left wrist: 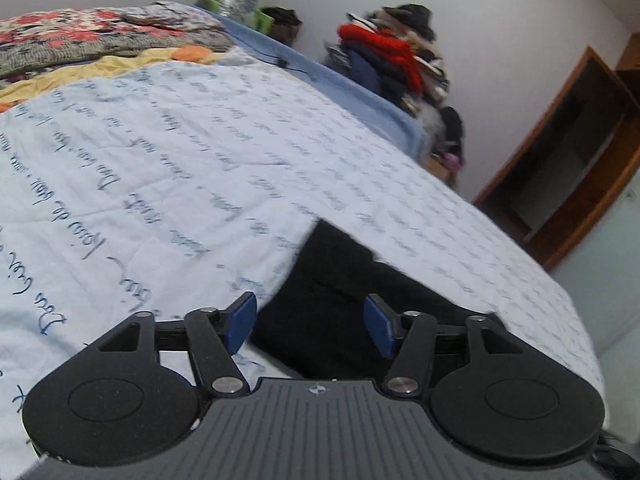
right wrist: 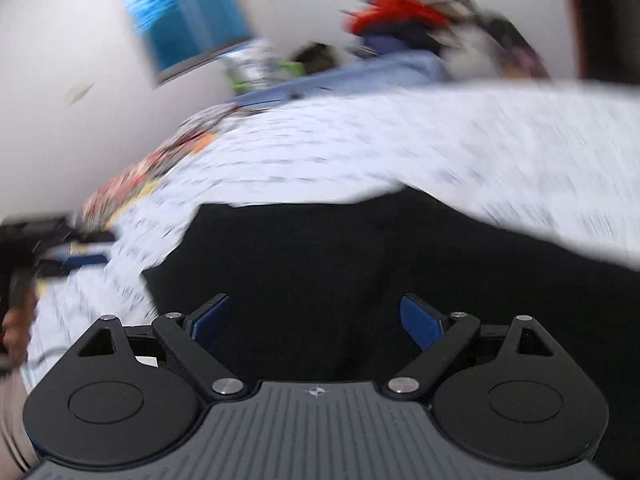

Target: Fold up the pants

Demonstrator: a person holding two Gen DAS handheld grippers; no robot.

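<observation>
1. Left gripper (left wrist: pixel 310 326): matte black linkage arms, ribbed grey housing, blue pads (left wrist: pixel 239 326). The jaws stand apart with nothing between the pads.
2. Right gripper (right wrist: pixel 316 326): same build, with textured blue pads (right wrist: pixel 420 326). The jaws are spread wide and hold nothing.
3. Pants (left wrist: pixel 332 296): black, matte cloth lying flat on the bed near its front edge. In the left wrist view a tapering part of them runs away from just beyond the open jaws. In the right wrist view they (right wrist: pixel 340 264) fill the area directly ahead of and beneath the fingertips, a broad dark sheet with a straight far edge.
4. Bedspread (left wrist: pixel 180 160): pale blue, lightly quilted, printed with lines of dark script; it covers the bed and drops at the right edge.
5. Left hand (right wrist: pixel 16 320): at the left margin of the right wrist view, blurred, apparently gripping a dark handle.
6. Floral blanket (left wrist: pixel 80 36): red and grey pattern, bunched at the head of the bed over yellow fabric.
7. Clothes heap (left wrist: pixel 396 60): red, navy and dark garments piled beyond the bed against a white wall.
8. Doorway (left wrist: pixel 568 152): brown wooden frame, dark interior, at right.
</observation>
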